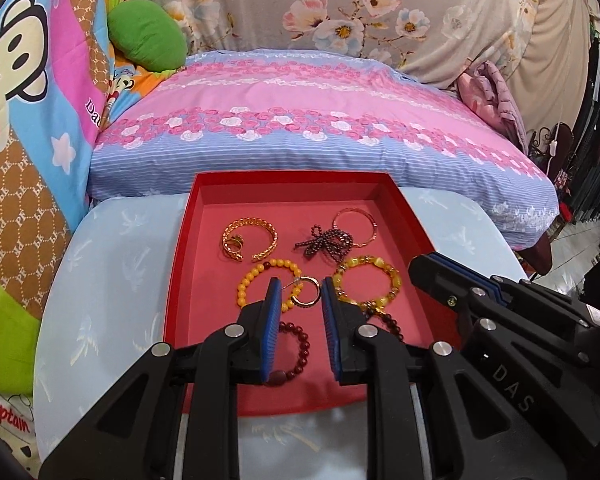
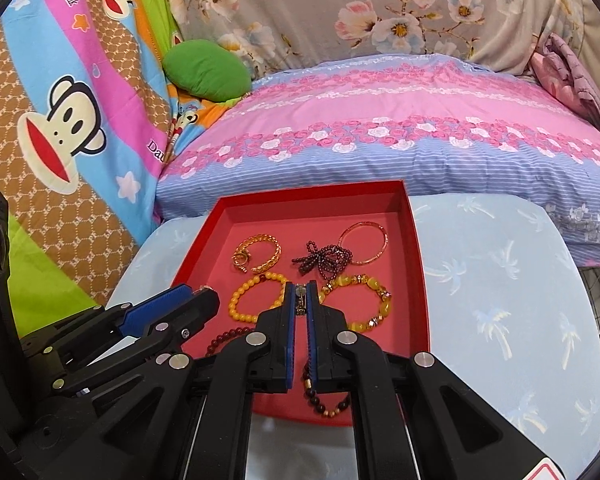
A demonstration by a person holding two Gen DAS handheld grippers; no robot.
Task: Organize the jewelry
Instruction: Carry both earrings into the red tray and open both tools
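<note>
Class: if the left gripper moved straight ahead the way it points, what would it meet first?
Probably the gold hoop lying on the orange bead bracelet in the red tray; depth is unclear.

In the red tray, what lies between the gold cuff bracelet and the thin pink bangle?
A dark beaded strand, bunched up, lies between the gold cuff bracelet and the thin pink bangle, overlapping the bangle's near edge. Both wrist views show it.
</note>
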